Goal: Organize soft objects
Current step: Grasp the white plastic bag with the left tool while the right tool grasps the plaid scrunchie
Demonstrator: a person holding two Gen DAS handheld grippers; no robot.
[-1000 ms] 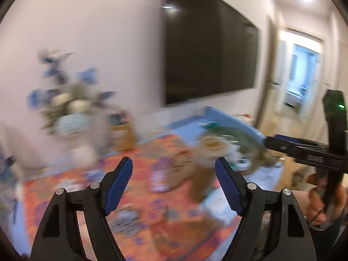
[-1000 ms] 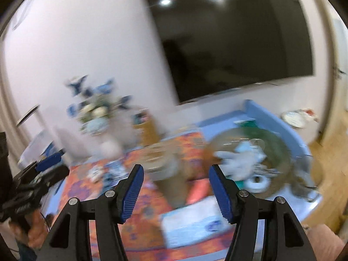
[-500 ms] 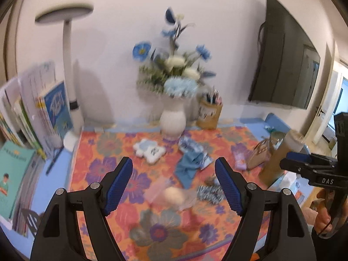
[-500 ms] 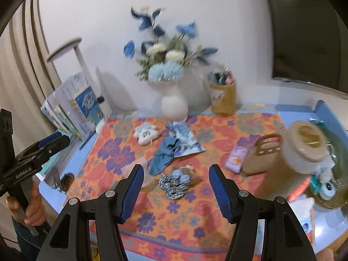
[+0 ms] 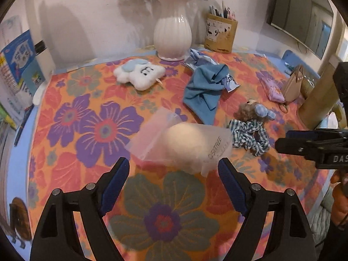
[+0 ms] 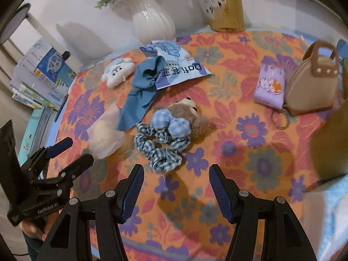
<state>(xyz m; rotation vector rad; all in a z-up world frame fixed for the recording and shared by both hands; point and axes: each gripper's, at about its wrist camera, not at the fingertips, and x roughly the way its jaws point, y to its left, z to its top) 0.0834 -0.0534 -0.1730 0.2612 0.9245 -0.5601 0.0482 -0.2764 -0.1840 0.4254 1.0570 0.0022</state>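
Left gripper [image 5: 174, 169] fingers spread, a frosted bag [image 5: 182, 145] just ahead at 12 o'clock. Right gripper [image 6: 176, 176] fingers spread; only its view shows the checked scrunchie [image 6: 161, 148], perhaps touching the plush [image 6: 184, 113].

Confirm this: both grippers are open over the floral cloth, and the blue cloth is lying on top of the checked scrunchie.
Not quite. Both the left gripper and right gripper are open, but the blue cloth lies beside the checked scrunchie, apart from it, overlapping the printed packet. The right wrist view shows this.
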